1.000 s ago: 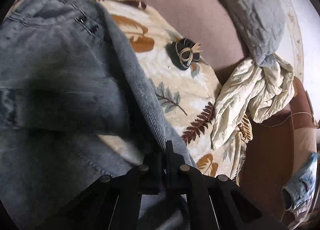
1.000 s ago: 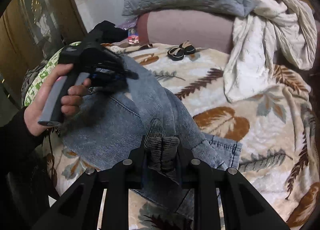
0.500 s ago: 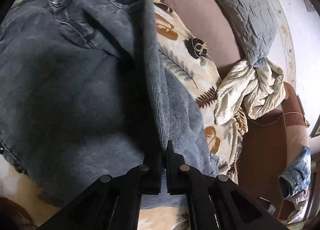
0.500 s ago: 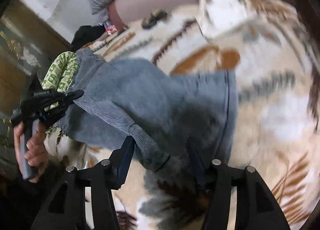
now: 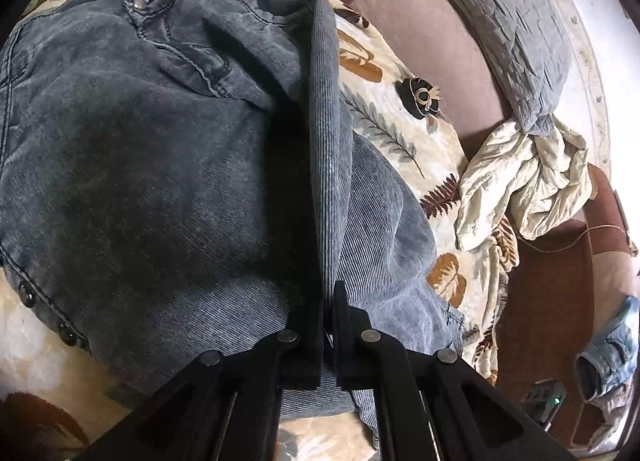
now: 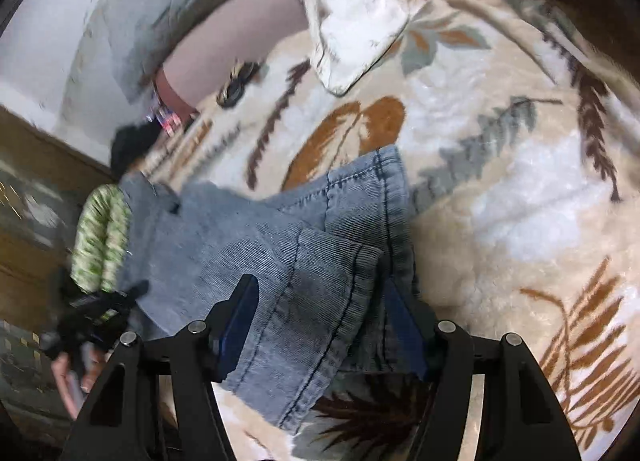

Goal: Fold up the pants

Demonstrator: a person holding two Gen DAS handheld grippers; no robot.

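While the left gripper (image 5: pixel 328 297) is clamped tight on a ribbed fold of the pants (image 5: pixel 168 165), a thin edge of grey denim is seen pinched between its two black fingers, which stand almost together. From that pinch the fold is drawn up as a taut ridge across the left wrist view, with the waistband, rivets and pocket seams spread to the left of it and a paler leg panel lying to the right. The right gripper (image 6: pixel 320 301) is held with its jaws well apart, and they have just been opening; the hem end of a pant leg (image 6: pixel 332 261) lies between the blue-lined fingers (image 6: pixel 240 313), but no pad is seen pressing on it, so the cloth is released rather than gripped. The leg end is laid folded over another layer of the same denim, whose stitched hem shows just beyond. The pants are spread on a cream blanket (image 6: pixel 500 165) printed with brown and grey leaves. In the right wrist view the left gripper is seen at the lower left edge, blurred, held by a hand (image 6: pixel 72 377), with a green patterned cloth (image 6: pixel 100 237) just above it. Farther out, a crumpled cream sheet (image 5: pixel 520 181), a grey pillow (image 5: pixel 500 21) and a small dark slipper (image 5: pixel 420 97) are seen at the far side of the blanket. No containers can be made out.
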